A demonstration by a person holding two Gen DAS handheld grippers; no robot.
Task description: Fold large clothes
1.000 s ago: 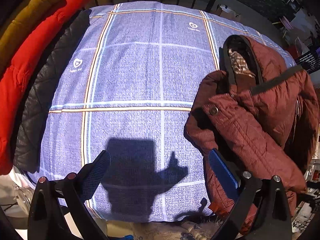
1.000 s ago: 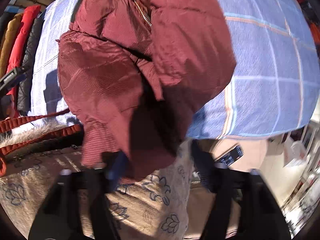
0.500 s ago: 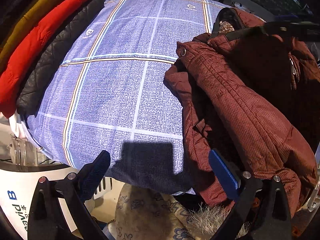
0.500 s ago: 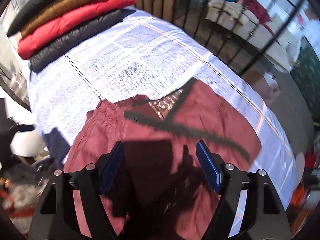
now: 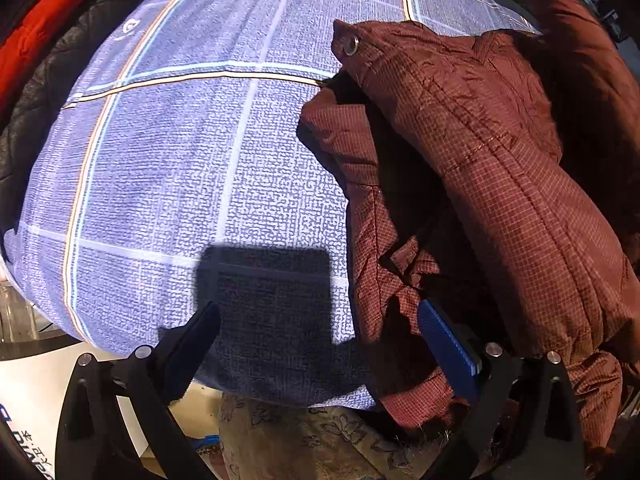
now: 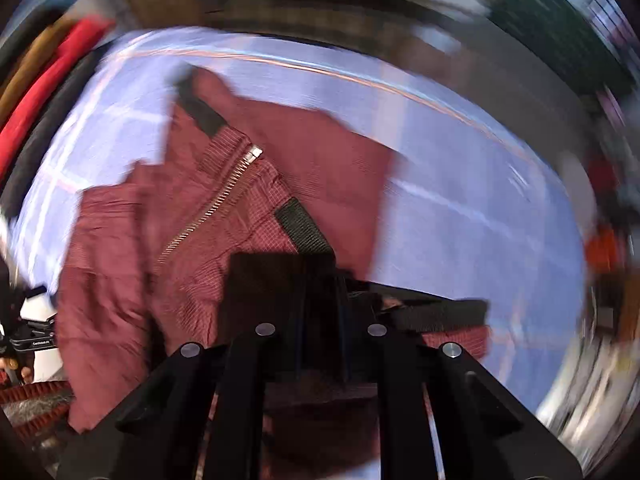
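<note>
Your right claw [image 6: 320, 300] has just snapped together on the maroon jacket [image 6: 224, 208]; left claw [image 5: 320, 344] gapes empty, so lift and spread.

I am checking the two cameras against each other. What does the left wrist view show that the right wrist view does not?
Only the left wrist view: the left gripper, open, nothing between its fingers, and a metal snap on the jacket.
Only the right wrist view: the right gripper, its jaws just closed on the jacket's fabric, and the zipper.
Both: the maroon jacket on the blue checked sheet.
</note>
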